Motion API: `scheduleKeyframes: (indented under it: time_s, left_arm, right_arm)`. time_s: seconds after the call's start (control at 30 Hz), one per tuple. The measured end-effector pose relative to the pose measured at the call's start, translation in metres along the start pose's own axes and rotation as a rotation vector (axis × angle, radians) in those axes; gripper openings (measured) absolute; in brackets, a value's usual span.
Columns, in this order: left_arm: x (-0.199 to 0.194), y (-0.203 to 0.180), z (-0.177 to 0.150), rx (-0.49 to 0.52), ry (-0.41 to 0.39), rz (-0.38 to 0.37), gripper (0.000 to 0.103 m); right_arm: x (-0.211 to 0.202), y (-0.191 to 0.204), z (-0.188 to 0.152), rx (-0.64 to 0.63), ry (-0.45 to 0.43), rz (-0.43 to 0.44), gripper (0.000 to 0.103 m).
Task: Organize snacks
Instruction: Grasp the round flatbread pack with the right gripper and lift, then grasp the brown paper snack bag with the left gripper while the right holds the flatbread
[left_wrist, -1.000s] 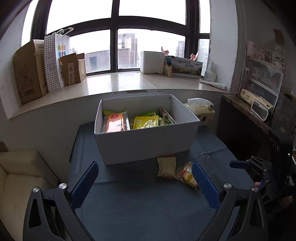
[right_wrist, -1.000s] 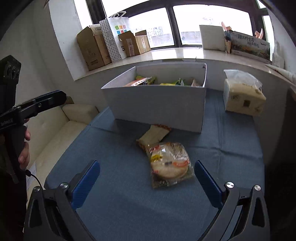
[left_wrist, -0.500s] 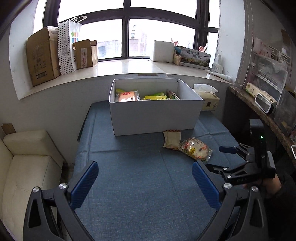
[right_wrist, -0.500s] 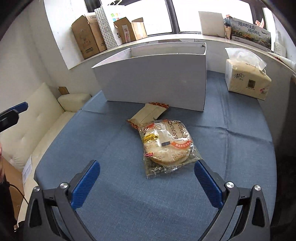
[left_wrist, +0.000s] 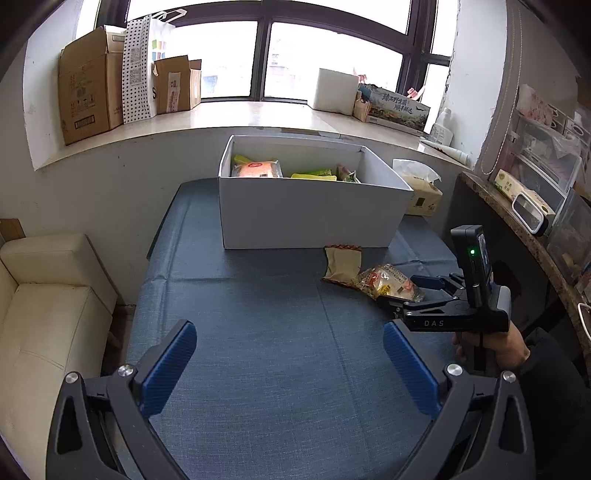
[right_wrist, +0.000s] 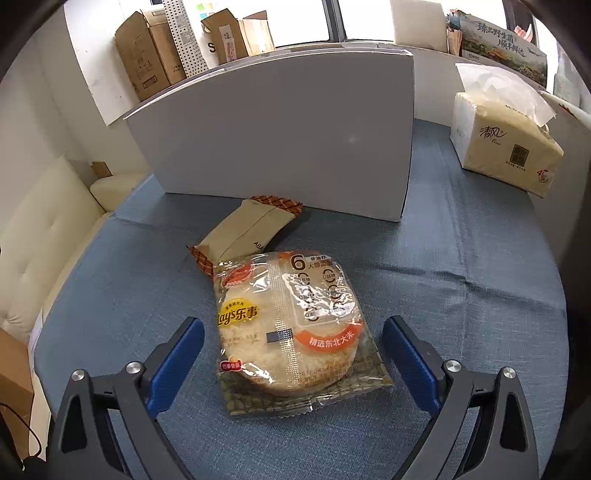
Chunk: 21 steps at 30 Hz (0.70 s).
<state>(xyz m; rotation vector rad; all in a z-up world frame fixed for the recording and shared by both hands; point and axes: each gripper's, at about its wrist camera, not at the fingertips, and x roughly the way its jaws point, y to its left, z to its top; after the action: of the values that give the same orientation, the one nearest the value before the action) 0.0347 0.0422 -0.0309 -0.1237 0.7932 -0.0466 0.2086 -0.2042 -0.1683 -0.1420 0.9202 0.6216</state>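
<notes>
A round rice-cracker pack (right_wrist: 291, 325) in clear wrap lies on the blue tablecloth (right_wrist: 461, 332), overlapping a tan snack packet (right_wrist: 245, 230) behind it. My right gripper (right_wrist: 293, 354) is open, its blue fingers on either side of the cracker pack, not closed on it. A white box (left_wrist: 310, 199) behind holds several snacks. In the left wrist view the cracker pack (left_wrist: 389, 285) and tan packet (left_wrist: 342, 264) lie at right, with the right gripper (left_wrist: 413, 291) at them. My left gripper (left_wrist: 290, 360) is open and empty, back over the cloth.
A tissue pack (right_wrist: 506, 136) stands right of the box. Cardboard boxes (left_wrist: 92, 85) and a dotted bag (left_wrist: 138, 70) sit on the windowsill. A cream sofa (left_wrist: 48, 295) is left of the table; a cluttered shelf (left_wrist: 532, 206) is at right.
My right gripper has moved forward and down until its fingers flank the cracker pack. My left gripper has pulled back from the box.
</notes>
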Motion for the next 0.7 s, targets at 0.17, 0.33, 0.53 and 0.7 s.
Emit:
scheduleKeyframes:
  time_s: [0.17, 0.33, 0.53, 0.7]
  left_arm:
    - [0.009, -0.005, -0.002, -0.003, 0.021, -0.014, 0.103]
    - [0.024, -0.019, -0.004, 0.017, 0.063, -0.056, 0.103]
    - [0.061, -0.044, 0.009, 0.099, 0.1, -0.109, 0.103]
    - [0.113, -0.066, 0.028, 0.145, 0.128, -0.109, 0.103]
  right_arm:
    - [0.0, 0.007, -0.002, -0.045, -0.001, -0.002, 0.078]
    - [-0.019, 0.0, -0.012, 0.002, -0.049, 0.033, 0.078]
    - [-0.075, -0.017, -0.032, 0.113, -0.137, 0.038, 0.078]
    - [-0.126, -0.026, -0.057, 0.185, -0.22, 0.009, 0.078]
